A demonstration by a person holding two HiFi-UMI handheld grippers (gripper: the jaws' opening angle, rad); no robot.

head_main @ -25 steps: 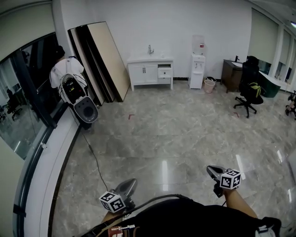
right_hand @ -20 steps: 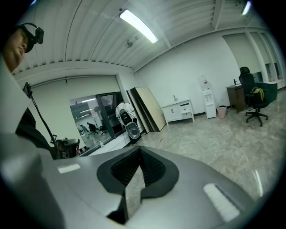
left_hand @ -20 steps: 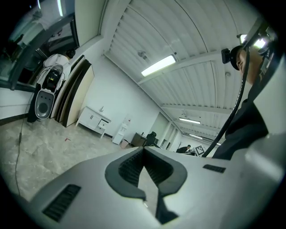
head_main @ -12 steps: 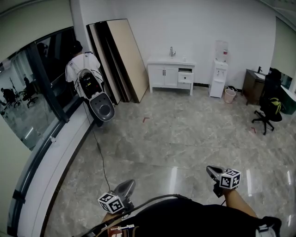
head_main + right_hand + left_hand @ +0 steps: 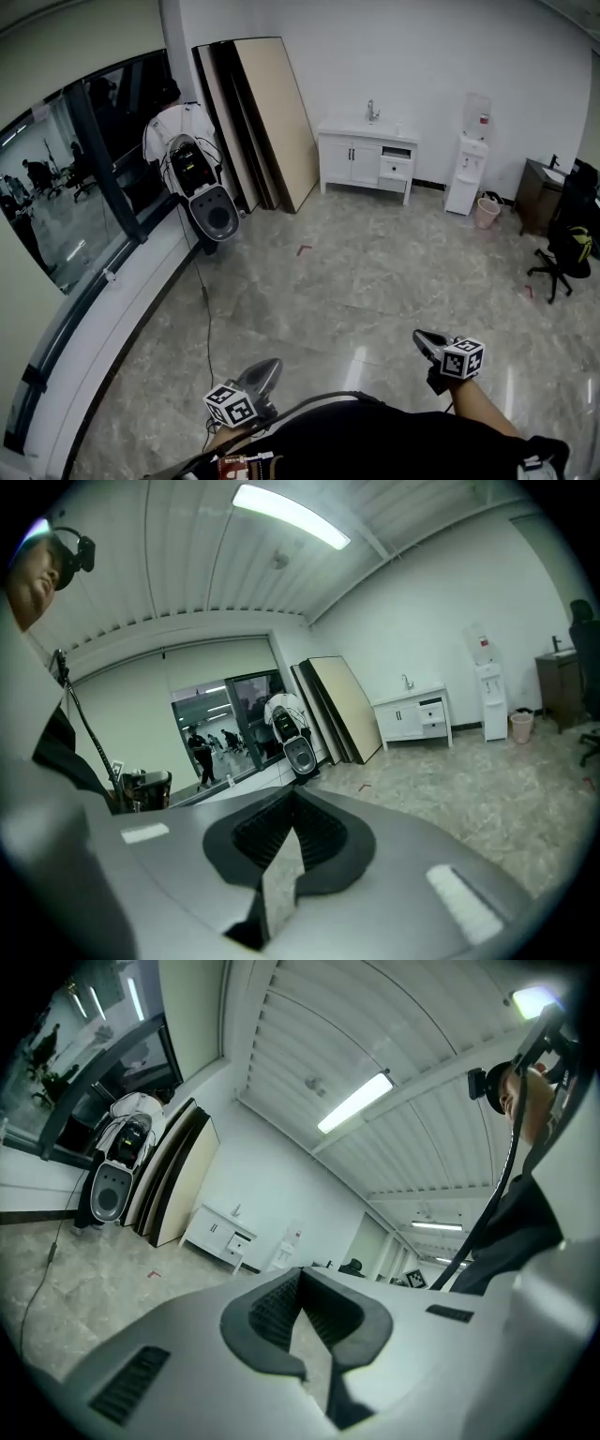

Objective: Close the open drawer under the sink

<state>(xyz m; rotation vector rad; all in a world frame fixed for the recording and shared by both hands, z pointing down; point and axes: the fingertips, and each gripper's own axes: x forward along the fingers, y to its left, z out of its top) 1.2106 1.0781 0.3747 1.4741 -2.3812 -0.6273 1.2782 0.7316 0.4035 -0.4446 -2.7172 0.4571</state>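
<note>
The sink cabinet [image 5: 364, 157] stands well off against the far wall, at about twelve o'clock from the person, with its open drawer [image 5: 397, 168] at the right end. The left gripper [image 5: 266, 371] and right gripper [image 5: 424, 338] both have their jaws together, holding nothing. I'd walk right up first, then press the drawer front squarely with the closed jaws. The marble floor [image 5: 375, 272] is glossy. Boards [image 5: 267, 117] lean at eleven and a water dispenser [image 5: 472, 155] stands at one.

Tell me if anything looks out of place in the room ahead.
Yes: the drawer on the right of the white sink cabinet at the far wall stands pulled out, while the doors beside it are shut. A black cable also trails across the floor.
</note>
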